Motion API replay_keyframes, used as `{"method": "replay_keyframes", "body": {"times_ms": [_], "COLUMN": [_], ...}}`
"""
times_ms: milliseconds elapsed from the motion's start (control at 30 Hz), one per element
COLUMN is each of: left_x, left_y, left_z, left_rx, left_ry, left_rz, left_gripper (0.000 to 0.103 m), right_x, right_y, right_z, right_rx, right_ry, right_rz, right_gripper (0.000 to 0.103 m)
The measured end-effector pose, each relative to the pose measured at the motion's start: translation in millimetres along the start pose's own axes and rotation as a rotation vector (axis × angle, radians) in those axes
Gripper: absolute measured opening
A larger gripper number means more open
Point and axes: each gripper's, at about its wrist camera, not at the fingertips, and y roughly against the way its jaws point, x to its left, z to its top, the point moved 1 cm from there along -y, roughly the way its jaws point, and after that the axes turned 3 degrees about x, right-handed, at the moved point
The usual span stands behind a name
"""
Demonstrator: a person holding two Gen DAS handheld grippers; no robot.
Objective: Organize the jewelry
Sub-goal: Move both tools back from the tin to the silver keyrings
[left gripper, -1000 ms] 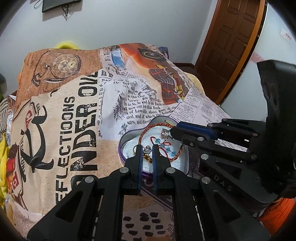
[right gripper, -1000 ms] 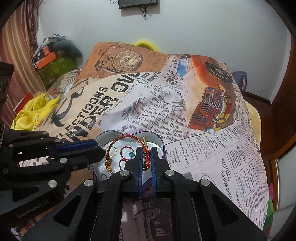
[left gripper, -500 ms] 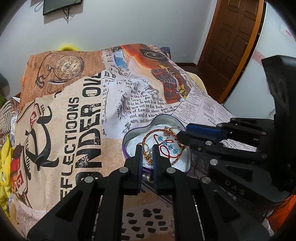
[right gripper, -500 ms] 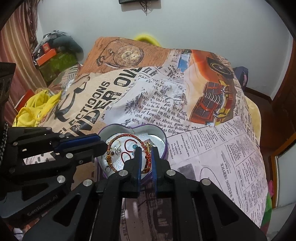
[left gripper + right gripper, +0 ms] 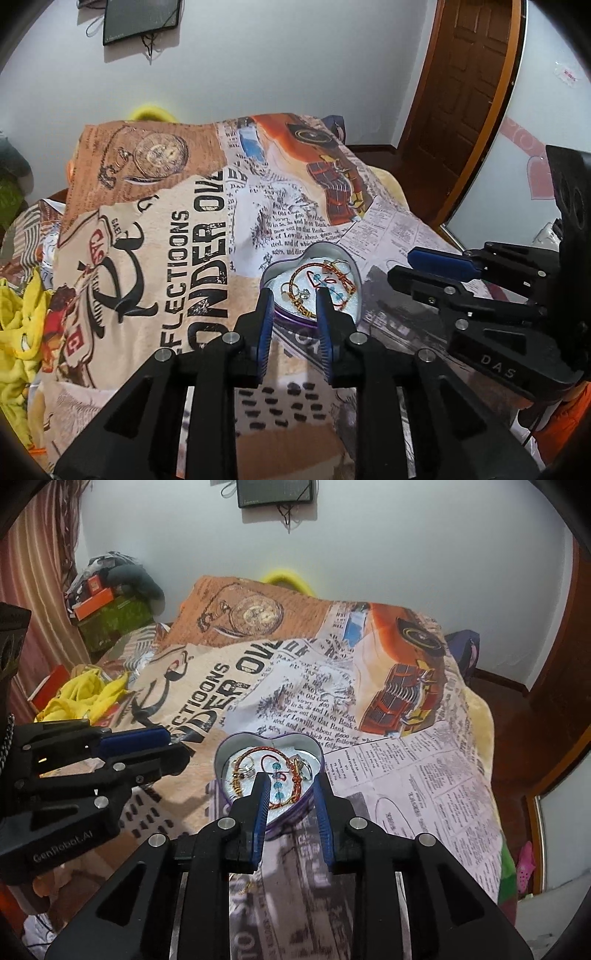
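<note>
A heart-shaped tin (image 5: 274, 274) sat on the printed blanket (image 5: 166, 229), holding a red and gold cord bracelet (image 5: 295, 280), blue beads (image 5: 276, 783) and small rings (image 5: 246, 771). The left gripper (image 5: 294, 295) hung just before the tin with fingers apart and nothing between them; its body read "GenRobot.AI". The right gripper (image 5: 288, 781), marked "DAS", was likewise spread and empty. The blanket showed "FLECTIOONS", "NDER OVE" and newsprint naming "Lowville".
</note>
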Motion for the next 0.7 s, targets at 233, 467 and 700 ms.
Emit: {"method": "replay_keyframes", "body": {"times_ms": [233, 467, 700], "left_x": [-2.9, 0.0, 1.4], "left_y": [29.0, 37.7, 26.9], "left_z": [-11.3, -31.3, -53.3], "left_rx": [-0.021, 0.008, 0.067], "left_ry": [0.009, 0.026, 0.039], "left_rz": [0.014, 0.018, 0.011], "left_gripper": [0.032, 0.033, 0.033], "right_x": [6.7, 11.7, 19.7], "right_y": [27.6, 34.0, 12.4], "right_z": [-9.9, -30.3, -56.4], "right_rx": [-0.038, -0.024, 0.054], "right_ry": [0.003, -0.003, 0.018], "right_rz": [-0.011, -0.009, -0.002], "right_gripper": [0.036, 0.038, 0.038]}}
